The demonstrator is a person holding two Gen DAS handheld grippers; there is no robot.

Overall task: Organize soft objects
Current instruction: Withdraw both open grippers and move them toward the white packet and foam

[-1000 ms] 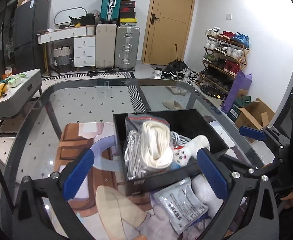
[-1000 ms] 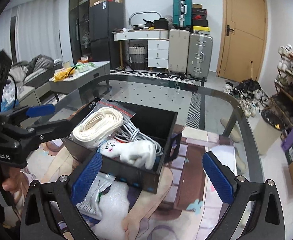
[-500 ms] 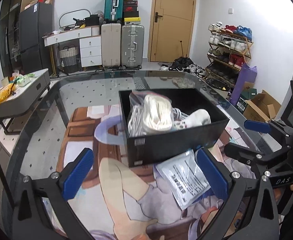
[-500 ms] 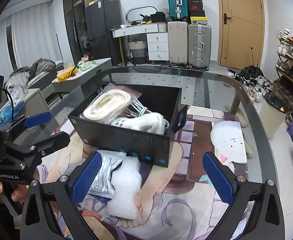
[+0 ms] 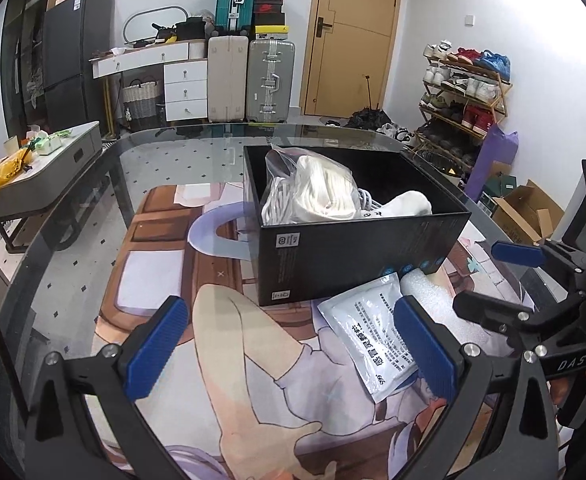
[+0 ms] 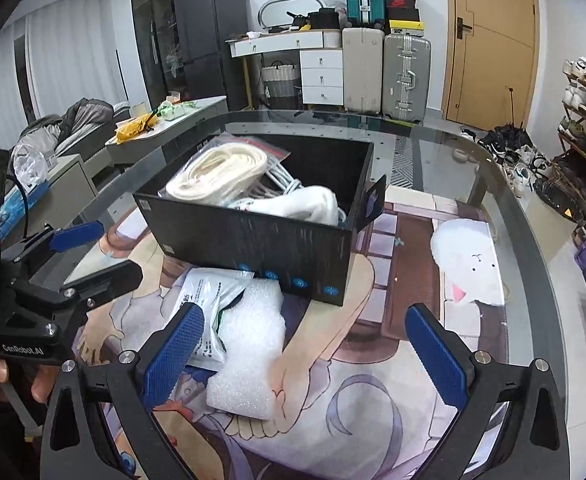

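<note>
A black box (image 5: 357,258) (image 6: 253,240) stands on the printed mat. It holds a bagged white strap roll (image 5: 321,188) (image 6: 217,172), white cables and a white plush toy (image 5: 411,204) (image 6: 305,204). A white foil pouch (image 5: 369,332) (image 6: 209,300) and a white foam sheet (image 6: 253,344) (image 5: 433,300) lie on the mat in front of the box. My left gripper (image 5: 289,348) is open and empty, low over the mat before the box. My right gripper (image 6: 305,348) is open and empty, above the foam sheet.
The printed mat (image 5: 213,320) covers a glass table (image 5: 73,240) with a rounded edge. A white plush print (image 6: 465,264) shows on the mat right of the box. Suitcases, a shoe rack and a low side table stand beyond.
Both grippers have pulled back and lowered away from the box. The pouch and foam sheet now show fully in front of the box. Both stay open.
</note>
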